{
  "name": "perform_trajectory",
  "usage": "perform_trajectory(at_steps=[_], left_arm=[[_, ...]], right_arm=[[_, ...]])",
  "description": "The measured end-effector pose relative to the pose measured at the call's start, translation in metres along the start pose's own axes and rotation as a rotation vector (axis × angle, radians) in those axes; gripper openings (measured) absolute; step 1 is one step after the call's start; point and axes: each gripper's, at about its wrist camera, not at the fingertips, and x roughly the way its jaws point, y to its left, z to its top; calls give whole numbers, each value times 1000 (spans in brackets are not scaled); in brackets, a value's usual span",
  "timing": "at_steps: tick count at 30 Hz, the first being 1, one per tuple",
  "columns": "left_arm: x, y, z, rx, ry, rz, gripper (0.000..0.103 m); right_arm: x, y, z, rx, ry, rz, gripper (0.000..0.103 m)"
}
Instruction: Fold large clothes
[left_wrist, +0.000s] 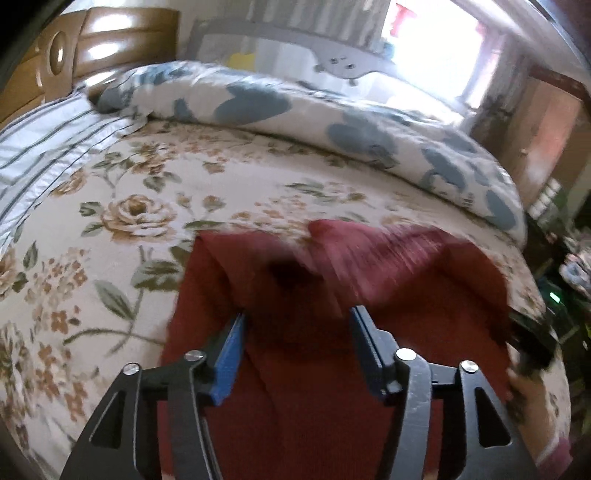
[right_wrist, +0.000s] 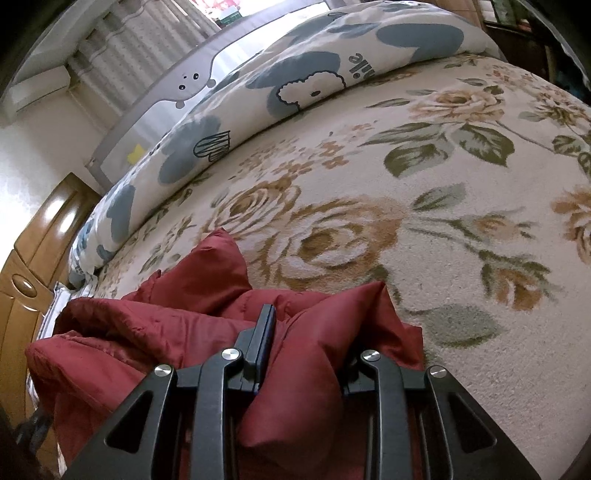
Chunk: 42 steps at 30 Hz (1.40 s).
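A dark red padded jacket (left_wrist: 295, 362) lies on the floral bed cover (left_wrist: 155, 206). In the left wrist view my left gripper (left_wrist: 297, 332) hangs just above it with its blue-padded jaws wide apart and nothing between them; the far part of the jacket is blurred. In the right wrist view the jacket (right_wrist: 177, 325) is bunched into puffy folds. My right gripper (right_wrist: 306, 339) has a thick fold of it bulging between the jaws; the left finger (right_wrist: 264, 332) shows, the right one is hidden by fabric. The right gripper also shows at the left view's right edge (left_wrist: 532, 343).
A rolled white quilt with blue shapes (left_wrist: 332, 114) lies along the far side of the bed, also in the right wrist view (right_wrist: 295, 74). A striped pillow (left_wrist: 40, 147) and wooden headboard (left_wrist: 110, 37) stand at the left. A grey bed rail (right_wrist: 166, 96) runs behind the quilt.
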Motion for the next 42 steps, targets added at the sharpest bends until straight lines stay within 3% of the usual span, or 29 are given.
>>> perform_trajectory(at_steps=[4, 8, 11, 13, 16, 18, 20, 23, 29, 35, 42], left_arm=[[4, -32, -26, 138, 60, -30, 58], [39, -44, -41, 225, 123, 95, 60], [53, -39, -43, 240, 128, 138, 60], [55, -36, -42, 240, 126, 149, 60], [54, -36, -39, 240, 122, 160, 60], [54, -36, -39, 248, 120, 166, 60], [53, -40, -40, 258, 120, 168, 60], [47, -33, -31, 252, 105, 176, 60], [65, 8, -4, 162, 133, 245, 60], [113, 18, 19, 61, 189, 228, 61], [128, 7, 24, 85, 185, 252, 61]], right_arm=[[1, 1, 1, -3, 4, -3, 29], [-10, 5, 1, -19, -2, 10, 36], [-35, 15, -2, -40, -31, 4, 47], [-61, 25, -8, -77, -81, 9, 62], [-92, 48, -27, -187, -131, 42, 75], [-91, 64, -39, -273, -85, 62, 75], [-73, 77, -52, -364, 16, 55, 74], [-44, 79, -60, -432, 84, -17, 73], [-18, 52, -34, -317, 114, -40, 74], [-3, 33, -29, -209, 135, -10, 75], [-3, 29, -34, -196, 118, -5, 76]])
